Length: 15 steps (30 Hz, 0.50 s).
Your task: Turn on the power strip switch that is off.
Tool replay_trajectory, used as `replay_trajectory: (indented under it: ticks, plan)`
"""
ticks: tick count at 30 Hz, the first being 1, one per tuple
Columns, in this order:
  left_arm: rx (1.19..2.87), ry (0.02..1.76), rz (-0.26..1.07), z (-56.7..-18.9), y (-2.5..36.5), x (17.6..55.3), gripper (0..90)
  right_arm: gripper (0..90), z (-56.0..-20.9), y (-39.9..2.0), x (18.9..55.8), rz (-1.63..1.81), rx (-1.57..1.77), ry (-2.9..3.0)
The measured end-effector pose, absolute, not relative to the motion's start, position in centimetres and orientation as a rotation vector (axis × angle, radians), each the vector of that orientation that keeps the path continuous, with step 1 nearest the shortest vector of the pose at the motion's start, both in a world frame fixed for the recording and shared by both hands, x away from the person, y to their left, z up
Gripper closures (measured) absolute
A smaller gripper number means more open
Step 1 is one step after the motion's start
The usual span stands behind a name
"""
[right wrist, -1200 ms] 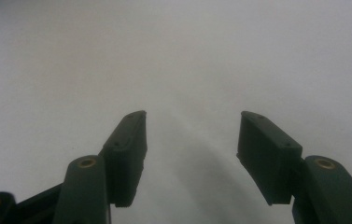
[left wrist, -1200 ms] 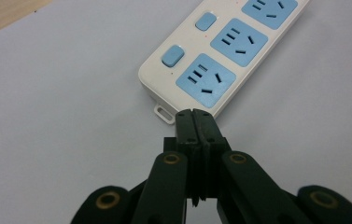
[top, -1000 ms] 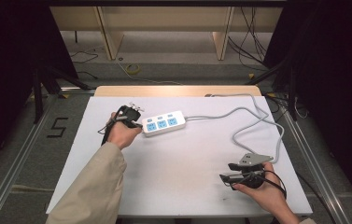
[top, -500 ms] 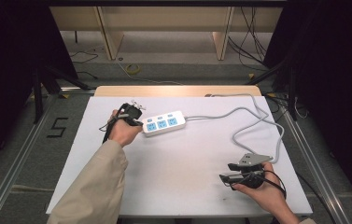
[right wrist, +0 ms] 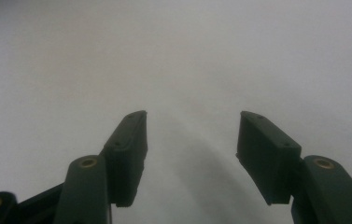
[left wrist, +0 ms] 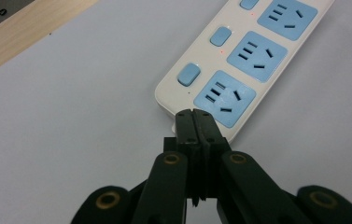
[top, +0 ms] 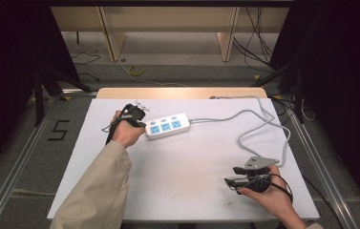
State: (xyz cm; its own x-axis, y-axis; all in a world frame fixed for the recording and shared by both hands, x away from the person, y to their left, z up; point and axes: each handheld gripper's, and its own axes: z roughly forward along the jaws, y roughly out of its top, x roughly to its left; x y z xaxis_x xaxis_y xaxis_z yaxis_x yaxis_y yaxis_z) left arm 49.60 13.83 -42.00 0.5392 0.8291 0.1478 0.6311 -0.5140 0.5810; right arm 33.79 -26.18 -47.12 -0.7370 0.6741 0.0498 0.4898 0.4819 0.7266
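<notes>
Left gripper (left wrist: 193,114) pinched shut at the power strip (left wrist: 239,60); pressing off-centre could skid it; right gripper (right wrist: 191,140) gapes empty

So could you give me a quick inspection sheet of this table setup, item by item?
Surface: white table, a wooden strip along its far edge.
Job's things: white power strip with three blue sockets, lying flat.
Clutter: nothing seen.
Grippers: left gripper shut, tips at the strip's near end; right gripper open over bare table.
Cables: grey cord loops from the strip toward the right edge.
Surroundings: wooden frame, floor wires, a "5" marked on the floor.
</notes>
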Motion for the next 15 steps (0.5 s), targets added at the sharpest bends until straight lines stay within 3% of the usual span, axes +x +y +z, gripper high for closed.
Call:
replay_trajectory:
  ticks: [15]
  plan:
    - [2.325, 1.179, 0.577, -41.34, 13.35, 50.40, 89.8, 43.6, -47.10, -26.22, 33.85, 1.100, 0.995, 2.487]
